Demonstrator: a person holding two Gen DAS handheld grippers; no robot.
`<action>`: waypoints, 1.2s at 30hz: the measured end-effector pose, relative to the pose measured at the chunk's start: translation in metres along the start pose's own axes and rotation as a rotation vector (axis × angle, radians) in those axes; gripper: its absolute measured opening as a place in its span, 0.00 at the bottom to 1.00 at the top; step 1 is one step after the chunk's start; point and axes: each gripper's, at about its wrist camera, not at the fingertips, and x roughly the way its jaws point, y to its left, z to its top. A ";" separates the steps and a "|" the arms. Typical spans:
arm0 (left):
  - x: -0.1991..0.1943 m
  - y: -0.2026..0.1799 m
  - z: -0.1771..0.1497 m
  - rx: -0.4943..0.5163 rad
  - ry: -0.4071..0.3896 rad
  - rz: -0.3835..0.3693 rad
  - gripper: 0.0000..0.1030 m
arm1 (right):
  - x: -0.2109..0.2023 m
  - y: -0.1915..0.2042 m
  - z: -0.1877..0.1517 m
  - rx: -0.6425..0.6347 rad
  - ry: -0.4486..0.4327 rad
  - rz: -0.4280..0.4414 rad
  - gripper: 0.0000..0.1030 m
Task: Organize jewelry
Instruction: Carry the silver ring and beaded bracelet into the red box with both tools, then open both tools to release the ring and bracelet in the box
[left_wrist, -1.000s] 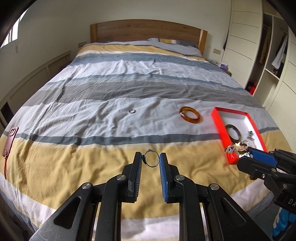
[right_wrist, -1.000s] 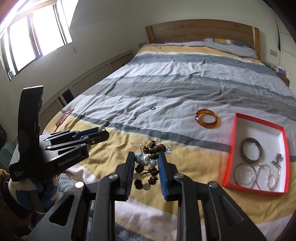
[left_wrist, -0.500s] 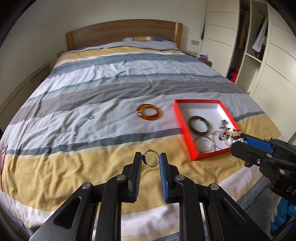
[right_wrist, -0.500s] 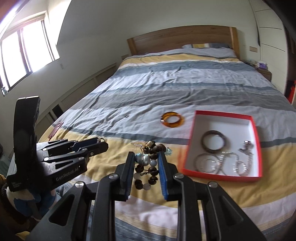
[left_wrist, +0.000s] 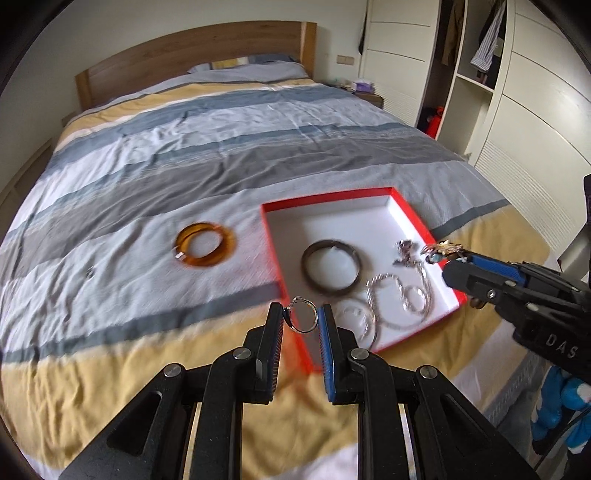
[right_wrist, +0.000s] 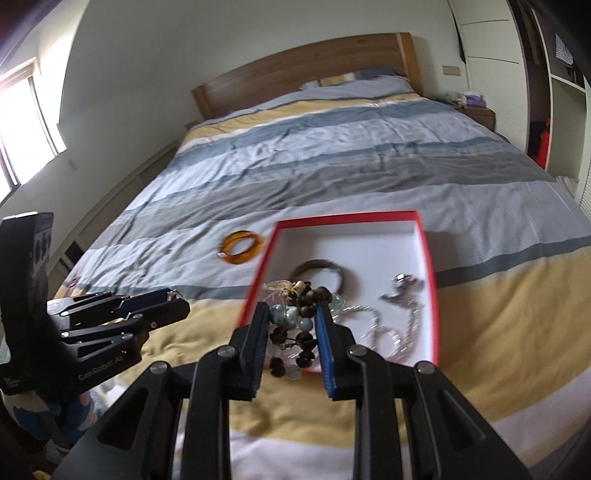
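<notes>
My left gripper (left_wrist: 301, 319) has its jaws clamped on a thin silver ring (left_wrist: 303, 319), poised at the near corner of the red box (left_wrist: 328, 197). My right gripper (right_wrist: 290, 319) pinches a beaded bracelet (right_wrist: 295, 325) of dark wooden and glassy pale-blue beads over the box's near edge. Inside the white-lined cardboard box lie a dark bangle (left_wrist: 330, 271), a hoop and twisted silver chains (left_wrist: 400, 301). Left on the striped cotton bedspread (left_wrist: 184, 155): a glossy amber bangle (left_wrist: 205, 244) and one tiny dark piece (left_wrist: 89, 272), too blurred to name.
</notes>
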 end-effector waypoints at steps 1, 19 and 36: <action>0.008 -0.003 0.007 0.006 0.003 -0.004 0.18 | 0.005 -0.006 0.003 0.001 0.004 -0.005 0.23; 0.145 0.001 0.075 0.036 0.069 0.024 0.18 | 0.132 -0.079 0.057 0.038 0.101 -0.075 0.23; 0.162 0.000 0.059 0.047 0.088 0.003 0.20 | 0.148 -0.083 0.049 0.034 0.152 -0.149 0.25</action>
